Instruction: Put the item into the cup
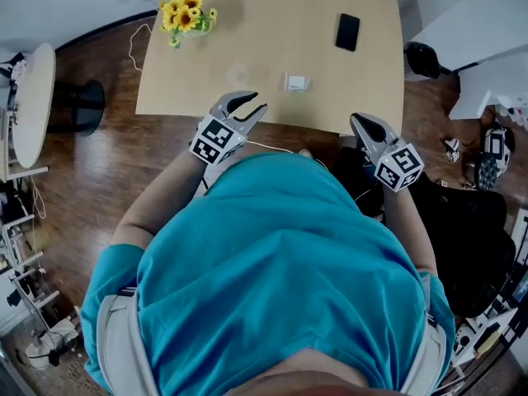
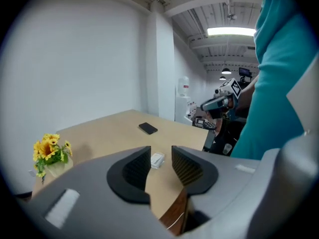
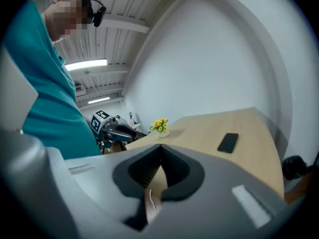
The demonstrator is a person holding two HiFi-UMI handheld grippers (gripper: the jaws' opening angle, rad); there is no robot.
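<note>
From the head view, the person in a teal shirt leans over the near edge of the light wooden table [image 1: 272,7]. The left claw [image 1: 254,102] and the right claw [image 1: 357,120] both hang at that edge. The small white item [image 1: 296,82] lies on the table just beyond them, between the two. Left of it is a faint, clear round shape that I can't make out for sure. A vase of yellow flowers [image 1: 188,15] stands at the far left corner and a black phone [image 1: 347,31] lies toward the far right.

In the left gripper view, the claw's jaws stand apart with nothing between them. The white item [image 2: 157,159] shows through the gap, resting on the table further off.

In the right gripper view, the jaws are closed tip to tip and hold nothing. The phone [image 3: 228,142] and the flowers [image 3: 159,125] lie beyond.
</note>
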